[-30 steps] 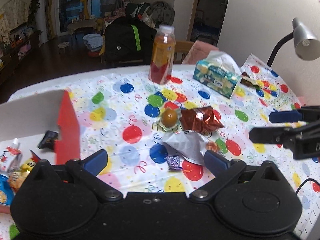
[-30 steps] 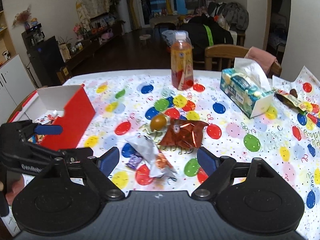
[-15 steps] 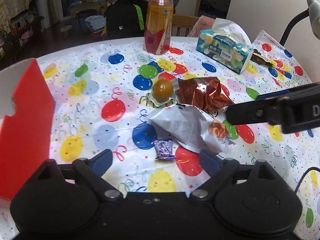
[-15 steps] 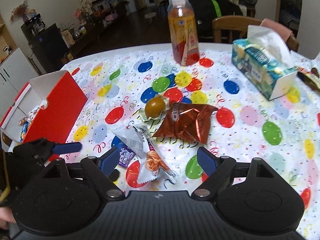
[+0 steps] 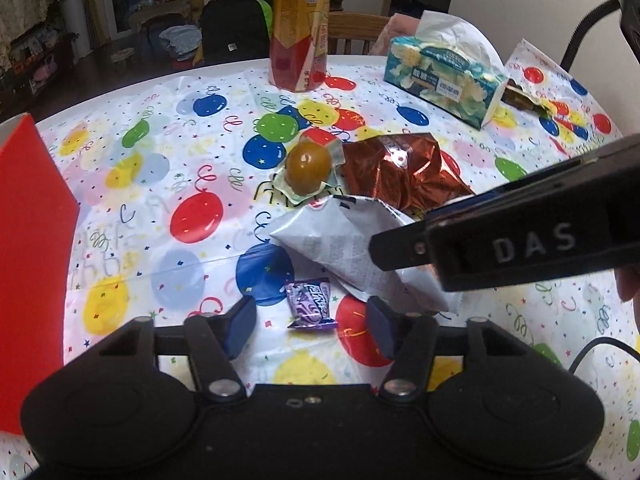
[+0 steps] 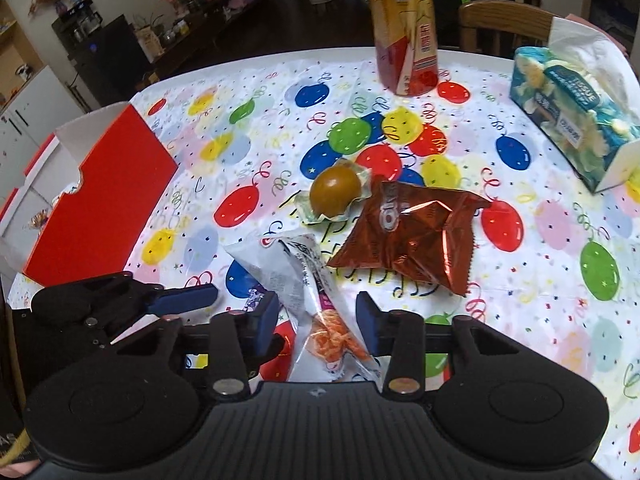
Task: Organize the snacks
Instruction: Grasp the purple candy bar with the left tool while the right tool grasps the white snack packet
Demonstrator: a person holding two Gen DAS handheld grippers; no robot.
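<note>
A small purple candy packet [image 5: 311,304] lies between the blue pads of my open left gripper [image 5: 311,326], which hangs low over the tablecloth. My open right gripper [image 6: 316,322] straddles a long white snack bag [image 6: 316,300] with orange pieces showing; the same white snack bag [image 5: 344,244] lies right of the candy. Behind them sit a wrapped brown egg [image 5: 308,166] and a shiny red-brown snack pack [image 5: 400,172]. The wrapped brown egg [image 6: 335,189] and red-brown pack [image 6: 412,240] also show from the right. A red and white box [image 6: 100,208] stands at the left.
An orange drink bottle [image 5: 299,28] stands at the back of the table, a blue tissue box [image 5: 444,76] to its right. The right gripper's black arm [image 5: 520,244] crosses the left wrist view. A wooden chair [image 6: 504,28] is behind the table.
Both grippers moved forward and down toward the snacks. The left one now brackets the purple candy; the right one now brackets the white bag. Both stayed open.
</note>
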